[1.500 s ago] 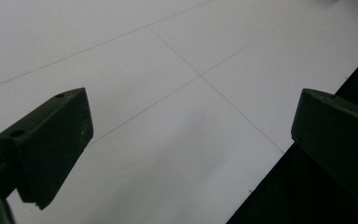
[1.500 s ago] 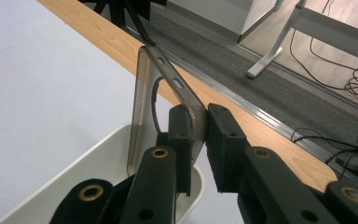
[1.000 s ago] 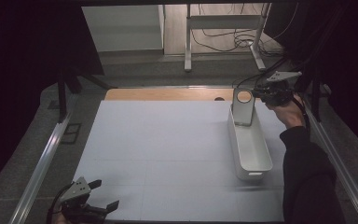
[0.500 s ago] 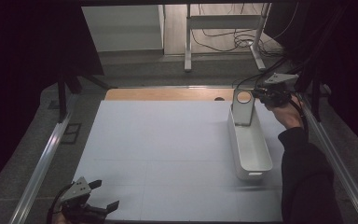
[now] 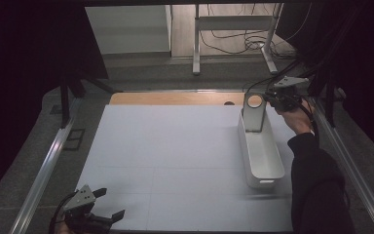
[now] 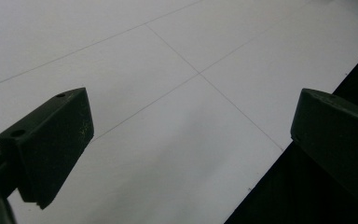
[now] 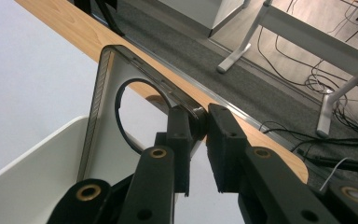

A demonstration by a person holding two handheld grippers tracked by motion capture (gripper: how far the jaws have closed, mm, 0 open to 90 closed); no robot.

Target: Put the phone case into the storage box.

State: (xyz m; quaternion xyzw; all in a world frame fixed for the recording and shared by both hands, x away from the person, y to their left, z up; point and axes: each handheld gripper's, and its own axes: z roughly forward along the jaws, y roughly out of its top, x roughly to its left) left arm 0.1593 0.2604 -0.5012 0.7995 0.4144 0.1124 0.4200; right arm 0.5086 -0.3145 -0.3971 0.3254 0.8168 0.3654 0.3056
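Right hand-held gripper [image 7: 198, 135] pinches rounded-corner plate [image 7: 121, 116].

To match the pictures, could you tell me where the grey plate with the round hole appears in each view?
High view: grey plate stands at the white bin's far end, right of centre.
Right gripper view: centre, its corner pinched between the fingers.
Left gripper view: faces the white mat.
Shared landmark: wooden table edge.

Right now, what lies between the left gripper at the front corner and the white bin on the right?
Nothing: in the high view, only bare white table stretches from the left gripper to the white bin.
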